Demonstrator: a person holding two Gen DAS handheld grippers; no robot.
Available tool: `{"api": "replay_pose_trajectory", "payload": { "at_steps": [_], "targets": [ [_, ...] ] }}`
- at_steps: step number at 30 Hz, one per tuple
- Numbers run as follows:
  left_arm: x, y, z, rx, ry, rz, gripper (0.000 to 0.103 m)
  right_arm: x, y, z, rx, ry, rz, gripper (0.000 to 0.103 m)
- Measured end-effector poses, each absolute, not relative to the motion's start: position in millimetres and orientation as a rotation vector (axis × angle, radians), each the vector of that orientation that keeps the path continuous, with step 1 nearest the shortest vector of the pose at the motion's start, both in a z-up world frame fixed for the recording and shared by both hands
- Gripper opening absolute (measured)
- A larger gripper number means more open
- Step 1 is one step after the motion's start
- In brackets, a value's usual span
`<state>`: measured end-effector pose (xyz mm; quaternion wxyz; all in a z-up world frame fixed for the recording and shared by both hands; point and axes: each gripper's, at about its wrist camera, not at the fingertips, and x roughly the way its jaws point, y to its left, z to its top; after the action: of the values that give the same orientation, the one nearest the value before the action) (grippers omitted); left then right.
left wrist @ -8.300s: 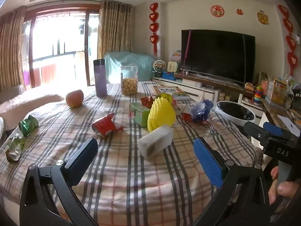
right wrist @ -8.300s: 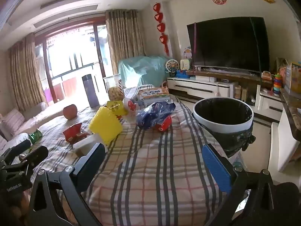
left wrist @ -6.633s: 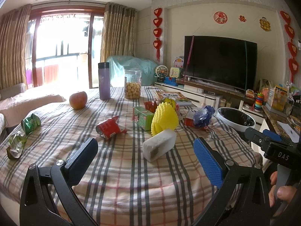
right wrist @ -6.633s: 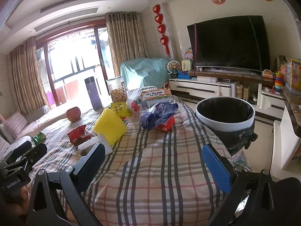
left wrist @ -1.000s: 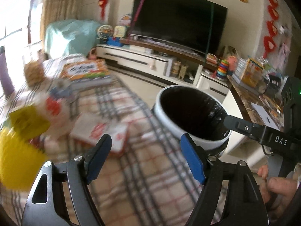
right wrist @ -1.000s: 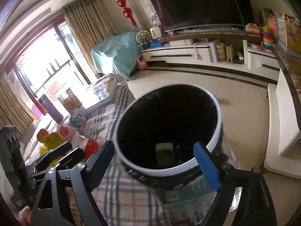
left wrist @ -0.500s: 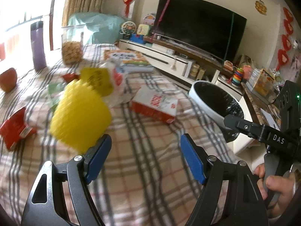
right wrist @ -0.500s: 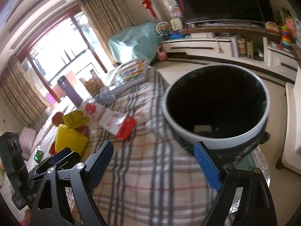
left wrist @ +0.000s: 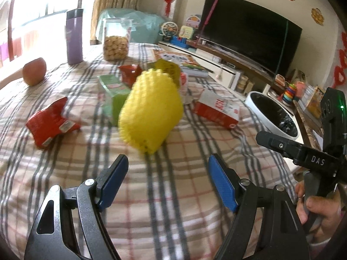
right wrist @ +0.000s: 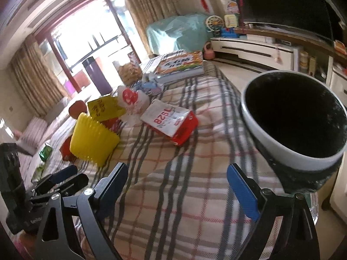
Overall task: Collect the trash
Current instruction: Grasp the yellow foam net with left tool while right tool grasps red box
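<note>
We judge the job far from finished. Plenty of trash lies on the plaid-covered surface (left wrist: 173, 205): a yellow foam net (left wrist: 150, 110), a red wrapper (left wrist: 51, 122), a green carton (left wrist: 112, 94), a red-and-white box (left wrist: 216, 108), a yellow bag (right wrist: 104, 106), a white bag with a red mark (right wrist: 130, 99), and green wrappers (right wrist: 44, 152) near the far left edge. The bin (right wrist: 290, 117) stands just beside the surface's right edge; its inside is too dark for us to tell what it holds.

The apple (left wrist: 34, 71), purple flask (left wrist: 74, 36), snack jar (left wrist: 116, 40) and book (right wrist: 181, 65) look like keepers to us, not rubbish.

Our left tool (left wrist: 168, 182) hangs low over the surface, aimed at the foam net, which sits just ahead of its tips and roughly between them. Its jaws stand spread, with nothing between them. That net looks like the next pick; being light and springy, it should squash easily in the grip.

Our right tool (right wrist: 180, 186) is held to the right of the left one, pointing across the surface with the bin close on its right. It too is spread wide and carries nothing. The red-and-white box lies ahead of it, a fair candidate for that hand.
</note>
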<state>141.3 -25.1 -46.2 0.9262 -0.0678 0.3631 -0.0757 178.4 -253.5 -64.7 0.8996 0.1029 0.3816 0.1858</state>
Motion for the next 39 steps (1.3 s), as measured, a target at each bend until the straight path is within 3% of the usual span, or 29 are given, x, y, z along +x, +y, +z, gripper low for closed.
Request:
{"api": "replay_pose_trajectory", "payload": {
  "at_steps": [32,36,37,38,39],
  "targets": [
    [191,-6,-53,-0.175,0.762,-0.084,0.082,263,-214,-74,0.025,0.814,0.453,0.094],
    [196,-12,-53,-0.162,0.760,-0.093,0.082,268,-206,-79,-0.012,0.835,0.454,0.090],
    [195,-15,-53,-0.150,0.757,-0.097,0.077,268,-205,-80,-0.022,0.837,0.442,0.087],
    [194,-17,-53,-0.142,0.754,-0.106,0.071,268,-204,-81,-0.029,0.841,0.432,0.076],
    [194,-20,-53,-0.134,0.757,-0.121,0.057,268,-204,-82,-0.029,0.848,0.433,0.073]
  ]
}}
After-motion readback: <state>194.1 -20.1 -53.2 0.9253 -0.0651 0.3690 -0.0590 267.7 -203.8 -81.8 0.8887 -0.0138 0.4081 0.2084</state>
